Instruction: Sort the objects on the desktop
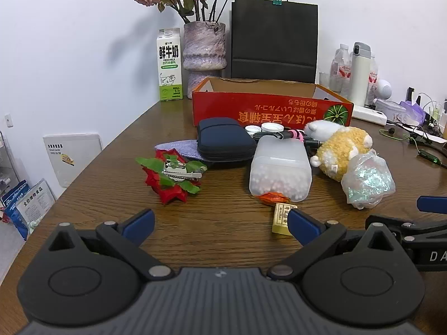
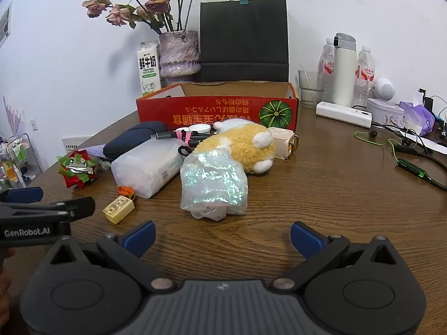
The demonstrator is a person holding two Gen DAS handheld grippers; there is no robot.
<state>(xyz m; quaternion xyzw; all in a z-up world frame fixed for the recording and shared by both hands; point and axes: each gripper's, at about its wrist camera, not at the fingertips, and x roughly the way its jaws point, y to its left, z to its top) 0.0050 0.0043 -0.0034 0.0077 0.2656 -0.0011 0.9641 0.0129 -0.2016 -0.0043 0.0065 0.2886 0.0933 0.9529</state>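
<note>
We take this for a home room or small office corner: a wooden table [image 1: 229,234] stands against a white wall, bearing a vase of dried roses [image 1: 204,47], a milk carton [image 1: 169,64], a black paper bag [image 1: 273,36] and water bottles [image 2: 363,72]. Earphone cables [image 2: 410,162] and a power strip [image 2: 343,113] lie along one side.

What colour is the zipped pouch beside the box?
Dark navy blue zipped fabric pouch; clearest in the left wrist view.

White wall [image 1: 83,28], wooden table [image 1: 223,237]
</note>
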